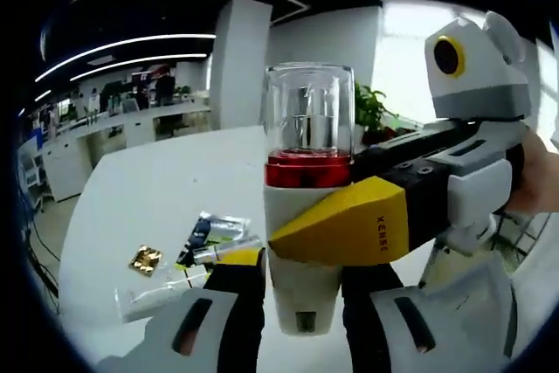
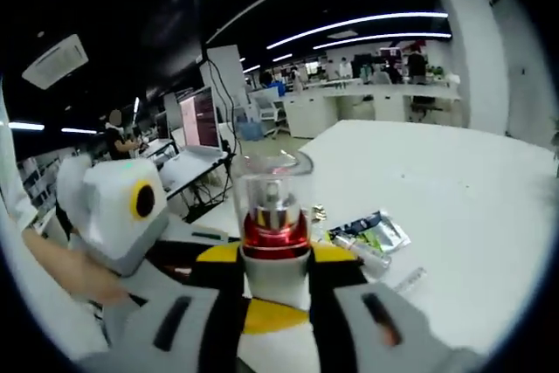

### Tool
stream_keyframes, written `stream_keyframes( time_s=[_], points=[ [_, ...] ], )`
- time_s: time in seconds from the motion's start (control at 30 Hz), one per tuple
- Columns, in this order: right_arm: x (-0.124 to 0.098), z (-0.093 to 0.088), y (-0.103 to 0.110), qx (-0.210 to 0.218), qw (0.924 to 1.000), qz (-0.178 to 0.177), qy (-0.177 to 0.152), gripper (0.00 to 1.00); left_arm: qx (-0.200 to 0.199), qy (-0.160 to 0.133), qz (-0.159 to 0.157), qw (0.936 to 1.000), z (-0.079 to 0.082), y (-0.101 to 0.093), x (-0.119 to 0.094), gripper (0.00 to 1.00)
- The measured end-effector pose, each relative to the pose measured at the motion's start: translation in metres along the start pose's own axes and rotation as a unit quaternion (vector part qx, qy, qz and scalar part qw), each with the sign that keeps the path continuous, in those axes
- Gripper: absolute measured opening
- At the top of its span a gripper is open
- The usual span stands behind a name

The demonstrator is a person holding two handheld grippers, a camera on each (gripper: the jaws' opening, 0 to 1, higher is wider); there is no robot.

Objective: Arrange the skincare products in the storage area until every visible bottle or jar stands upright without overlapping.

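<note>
A skincare bottle [image 1: 307,172] with a white body, red collar and clear cap stands upright in the air above the white table [image 1: 166,185]. My left gripper [image 1: 301,316] is shut on its lower body, black fingers on either side. From the right, my right gripper [image 1: 327,229] crosses the body with a yellow jaw pressed against it. In the right gripper view the same bottle [image 2: 273,216] rises between the jaws of my right gripper [image 2: 275,325], which is shut on it. The left gripper [image 2: 272,259] reaches in from the left, its yellow jaws hugging the bottle.
Small items lie flat on the table: a gold packet [image 1: 146,259], a printed sachet [image 1: 211,230] [image 2: 374,233], a slim tube [image 1: 224,252] [image 2: 362,253] and a clear wrapper [image 1: 148,299]. A hand [image 1: 537,185] holds the right gripper. Office desks and people stand far behind.
</note>
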State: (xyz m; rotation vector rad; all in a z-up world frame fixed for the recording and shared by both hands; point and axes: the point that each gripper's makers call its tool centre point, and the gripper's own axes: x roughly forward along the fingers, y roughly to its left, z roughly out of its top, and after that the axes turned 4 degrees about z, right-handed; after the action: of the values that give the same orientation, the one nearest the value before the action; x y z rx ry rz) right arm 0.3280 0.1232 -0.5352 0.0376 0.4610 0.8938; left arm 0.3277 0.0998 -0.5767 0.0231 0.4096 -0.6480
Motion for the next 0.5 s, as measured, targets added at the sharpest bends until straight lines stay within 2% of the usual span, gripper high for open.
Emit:
stream_keyframes(
  time_s=[0.3,0.5],
  points=[
    [-0.011,-0.003,0.005,0.016,0.9998,-0.007,-0.007,0.28,0.021,0.003,-0.007,0.9998,0.001,-0.007,-0.004,0.28],
    [-0.017,-0.007,0.012,0.001,0.9999,0.015,-0.004,0.28,0.027,0.021,-0.026,0.9991,-0.004,-0.014,-0.009,0.28]
  ],
)
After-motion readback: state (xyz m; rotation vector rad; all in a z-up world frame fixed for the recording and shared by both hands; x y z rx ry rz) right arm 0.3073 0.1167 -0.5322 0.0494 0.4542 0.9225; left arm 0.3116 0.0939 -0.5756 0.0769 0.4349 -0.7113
